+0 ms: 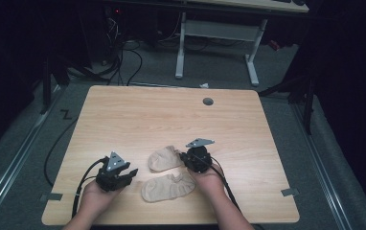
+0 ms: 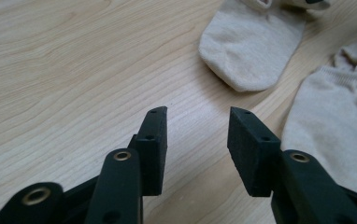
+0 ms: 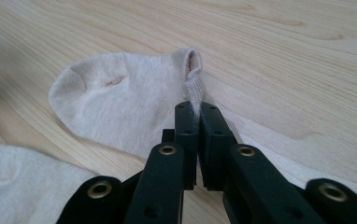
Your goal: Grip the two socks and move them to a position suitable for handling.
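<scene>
In the high view, two beige socks near the front edge of the wooden table [image 1: 123, 115], bare wood beyond. In the left gripper view, left gripper [image 2: 197, 119] parted over bare wood beside the near sock [image 2: 340, 121]. In the right gripper view, right gripper [image 3: 198, 109] clamped on the cuff of the far sock [image 3: 120, 107].

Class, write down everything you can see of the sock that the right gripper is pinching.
The farther sock is a short, beige ankle sock of soft knit fabric with a rounded toe and a ribbed cuff. It lies flat on the wooden table, beside the second sock but apart from it. The right gripper is shut on its cuff edge, which stands up in a small fold between the jaws.
</scene>
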### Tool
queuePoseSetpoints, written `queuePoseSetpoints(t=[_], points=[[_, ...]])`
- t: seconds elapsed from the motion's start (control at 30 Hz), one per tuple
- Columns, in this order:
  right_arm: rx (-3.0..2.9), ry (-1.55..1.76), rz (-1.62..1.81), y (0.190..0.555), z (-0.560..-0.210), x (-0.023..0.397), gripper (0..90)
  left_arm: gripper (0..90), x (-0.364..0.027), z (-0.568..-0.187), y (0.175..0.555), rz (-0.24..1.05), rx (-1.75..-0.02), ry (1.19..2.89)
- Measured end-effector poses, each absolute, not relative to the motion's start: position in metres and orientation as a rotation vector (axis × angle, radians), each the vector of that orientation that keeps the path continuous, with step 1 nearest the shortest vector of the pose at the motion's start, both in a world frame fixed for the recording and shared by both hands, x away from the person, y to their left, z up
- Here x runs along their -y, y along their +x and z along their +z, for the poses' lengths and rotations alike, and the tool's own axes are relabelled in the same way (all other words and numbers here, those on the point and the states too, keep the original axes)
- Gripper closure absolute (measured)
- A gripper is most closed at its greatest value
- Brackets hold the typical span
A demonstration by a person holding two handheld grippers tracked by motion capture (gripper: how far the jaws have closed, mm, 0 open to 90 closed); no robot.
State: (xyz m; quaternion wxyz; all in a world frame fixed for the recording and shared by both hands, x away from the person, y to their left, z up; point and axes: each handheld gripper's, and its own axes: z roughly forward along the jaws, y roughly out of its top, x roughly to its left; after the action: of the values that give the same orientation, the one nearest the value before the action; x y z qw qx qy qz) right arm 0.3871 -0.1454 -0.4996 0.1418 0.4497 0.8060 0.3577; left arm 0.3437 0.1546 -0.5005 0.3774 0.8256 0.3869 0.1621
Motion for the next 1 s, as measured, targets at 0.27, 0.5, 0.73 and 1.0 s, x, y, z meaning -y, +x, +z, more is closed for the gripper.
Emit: queuePoseSetpoints(t=[0.27, 0.5, 0.73, 1.0], points=[[-2.302, 1.328, 1.030, 0.384, -0.501, 0.162, 84.0, 51.6, -0.138, -0.490, 0.361, 0.390, -1.011, 2.064], [-2.234, 1.335, 1.066, 0.378, -0.495, 0.174, 78.1, 48.5, -0.110, -0.500, 0.376, 0.349, -0.979, 2.081], [-2.217, 1.333, 1.042, 0.378, -0.495, 0.179, 76.3, 50.9, -0.076, -0.506, 0.383, 0.346, -0.959, 2.111], [-2.237, 1.362, 1.001, 0.385, -0.504, 0.182, 74.6, 76.7, -0.073, -0.520, 0.385, 0.400, -1.011, 2.150]])
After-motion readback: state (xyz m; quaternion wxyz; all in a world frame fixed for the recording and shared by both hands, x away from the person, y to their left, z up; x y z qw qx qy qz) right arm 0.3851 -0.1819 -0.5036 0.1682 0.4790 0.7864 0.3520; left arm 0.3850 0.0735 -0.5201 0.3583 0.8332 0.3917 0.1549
